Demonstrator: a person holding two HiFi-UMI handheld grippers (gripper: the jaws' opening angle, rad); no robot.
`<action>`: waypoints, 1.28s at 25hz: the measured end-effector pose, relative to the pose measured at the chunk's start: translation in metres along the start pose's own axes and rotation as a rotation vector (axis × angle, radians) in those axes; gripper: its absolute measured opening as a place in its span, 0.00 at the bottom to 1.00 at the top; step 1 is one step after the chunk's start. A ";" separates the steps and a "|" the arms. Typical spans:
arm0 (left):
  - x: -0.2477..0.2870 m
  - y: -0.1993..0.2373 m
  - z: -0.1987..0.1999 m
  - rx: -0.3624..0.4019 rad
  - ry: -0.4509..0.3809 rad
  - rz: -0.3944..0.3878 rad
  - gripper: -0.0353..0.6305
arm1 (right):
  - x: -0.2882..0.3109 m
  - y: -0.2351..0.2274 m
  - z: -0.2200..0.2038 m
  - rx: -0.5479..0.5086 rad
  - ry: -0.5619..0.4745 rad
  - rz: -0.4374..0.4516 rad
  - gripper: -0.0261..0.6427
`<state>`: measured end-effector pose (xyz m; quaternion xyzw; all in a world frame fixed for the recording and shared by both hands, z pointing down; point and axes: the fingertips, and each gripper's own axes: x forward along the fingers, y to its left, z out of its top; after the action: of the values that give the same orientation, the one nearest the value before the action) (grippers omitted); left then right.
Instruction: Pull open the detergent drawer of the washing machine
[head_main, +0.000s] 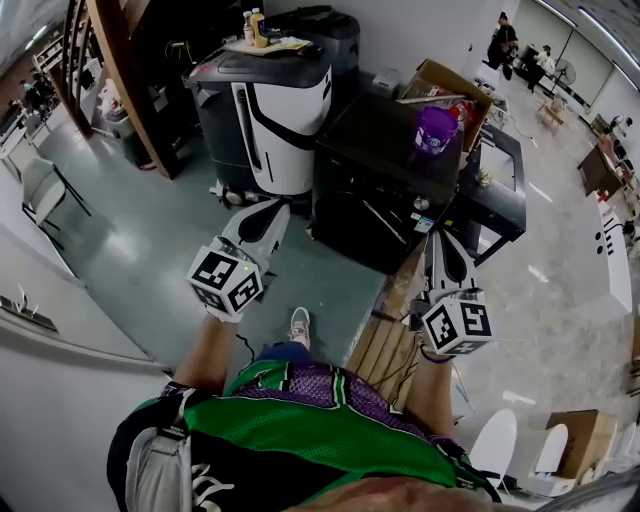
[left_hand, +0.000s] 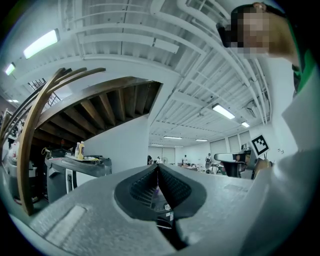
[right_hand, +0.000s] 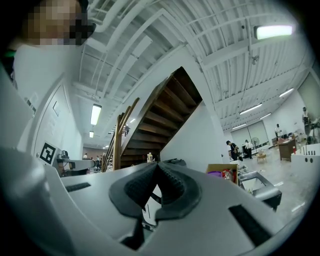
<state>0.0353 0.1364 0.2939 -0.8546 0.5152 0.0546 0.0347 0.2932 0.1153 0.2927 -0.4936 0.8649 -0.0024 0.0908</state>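
Washer (head_main: 385, 175) stands far ahead with a purple jug (head_main: 435, 130) on top. Left gripper (head_main: 268, 215) and right gripper (head_main: 442, 245) point at it, jaws pressed together, empty.

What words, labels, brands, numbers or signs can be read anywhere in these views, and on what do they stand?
No text can be read in any view.
Two small yellowish bottles on top of the grey-and-white machine: labels too small to read.
Purple plastic jar on the black box-shaped unit: label blurred.
Left square-marker cube and right square-marker cube: black-and-white patterns only, no letters or numbers.
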 end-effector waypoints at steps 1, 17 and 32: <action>0.002 0.000 0.000 0.000 0.001 -0.003 0.08 | 0.002 0.000 0.000 0.000 0.000 0.002 0.04; 0.075 0.133 -0.021 -0.044 0.014 -0.070 0.08 | 0.141 0.018 -0.025 0.012 0.019 -0.018 0.04; 0.123 0.339 -0.016 -0.039 0.022 -0.108 0.08 | 0.330 0.089 -0.056 0.013 0.038 -0.037 0.04</action>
<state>-0.2070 -0.1315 0.2928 -0.8822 0.4677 0.0532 0.0150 0.0443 -0.1261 0.2879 -0.5087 0.8572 -0.0191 0.0776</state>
